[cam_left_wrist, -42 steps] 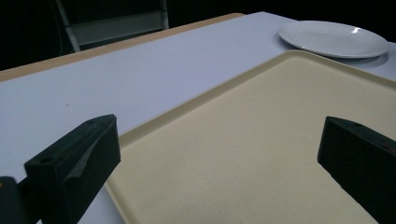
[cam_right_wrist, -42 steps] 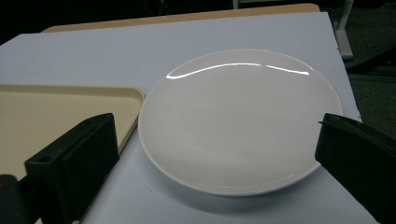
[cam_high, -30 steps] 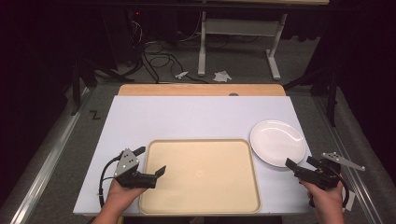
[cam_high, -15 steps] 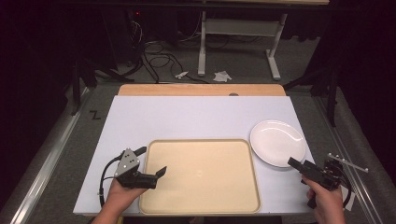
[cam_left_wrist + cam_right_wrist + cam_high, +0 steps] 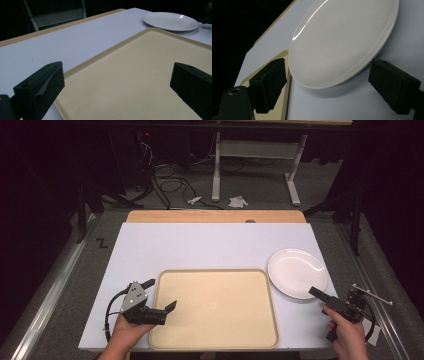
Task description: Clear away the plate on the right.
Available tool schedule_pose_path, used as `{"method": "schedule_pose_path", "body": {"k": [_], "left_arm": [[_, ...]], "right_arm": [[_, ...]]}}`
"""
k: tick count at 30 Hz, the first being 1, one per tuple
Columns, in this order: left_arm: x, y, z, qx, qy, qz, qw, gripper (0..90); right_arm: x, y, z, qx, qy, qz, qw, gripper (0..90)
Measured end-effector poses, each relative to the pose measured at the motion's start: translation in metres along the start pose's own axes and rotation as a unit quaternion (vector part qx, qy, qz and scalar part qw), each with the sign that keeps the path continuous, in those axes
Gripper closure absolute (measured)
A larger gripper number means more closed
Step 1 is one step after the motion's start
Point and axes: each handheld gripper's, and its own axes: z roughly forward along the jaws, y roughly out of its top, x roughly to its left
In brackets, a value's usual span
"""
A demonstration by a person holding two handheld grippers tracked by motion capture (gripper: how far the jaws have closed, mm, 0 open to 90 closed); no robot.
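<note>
A white worktop [image 5: 200, 250] stood in a dark room, with a strip of bare wood along its far edge. On the grey floor to its left, a black mark shaped like the letter Z [image 5: 102, 243] was the only writing that could be read; no brand or label showed on anything else.

Two things lay on the worktop. A beige tray [image 5: 215, 307], rectangular with rounded corners, sat near the front edge at the middle. A round white plate [image 5: 297, 272] lay just beside the tray's far right corner, a narrow gap between them.

A person's two hands came in from the near side, each holding a black gripper. The left gripper [image 5: 161, 295] hovered at the tray's left rim, its jaws well apart: one over the worktop just outside the rim, the other over the tray's surface. In the left gripper view the rim ran between the two jaws, with the plate far off at the upper right.

The right gripper [image 5: 320, 296] pointed at the plate's near edge from the worktop's right front corner. In the right gripper view its jaws were wide apart and straddled the plate's near rim, one at each side of it, close to the edge. Whether either touched the plate could not be told. Nothing was clamped in either gripper.
</note>
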Motion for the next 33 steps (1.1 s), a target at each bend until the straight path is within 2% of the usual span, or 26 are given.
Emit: {"method": "schedule_pose_path", "body": {"k": [9,10,16,23,29,33], "left_arm": [[0.002,-0.004,-0.008,0.004,0.007,-0.002,1.0000,0.1],[0.002,-0.005,-0.009,0.005,0.008,-0.002,1.0000,0.1],[0.003,-0.007,-0.012,0.008,0.011,-0.003,0.9999,0.1],[0.002,-0.009,-0.018,0.008,0.014,-0.003,0.9999,0.1],[0.002,-0.010,-0.019,0.008,0.014,-0.003,0.9999,0.1],[0.002,-0.011,-0.019,0.010,0.012,-0.002,0.9999,0.1]], "right_arm": [[-0.003,0.005,0.012,0.018,-0.021,0.041,0.9988,16.0],[-0.004,0.005,0.014,0.015,-0.019,0.039,0.9990,16.1],[-0.008,0.009,0.018,0.011,-0.011,0.067,0.9976,16.1],[-0.014,0.014,0.021,0.002,0.000,0.088,0.9961,17.6],[-0.020,0.018,0.023,-0.003,0.010,0.105,0.9944,23.1],[-0.023,0.018,0.023,-0.004,0.010,0.104,0.9945,28.1]]}}
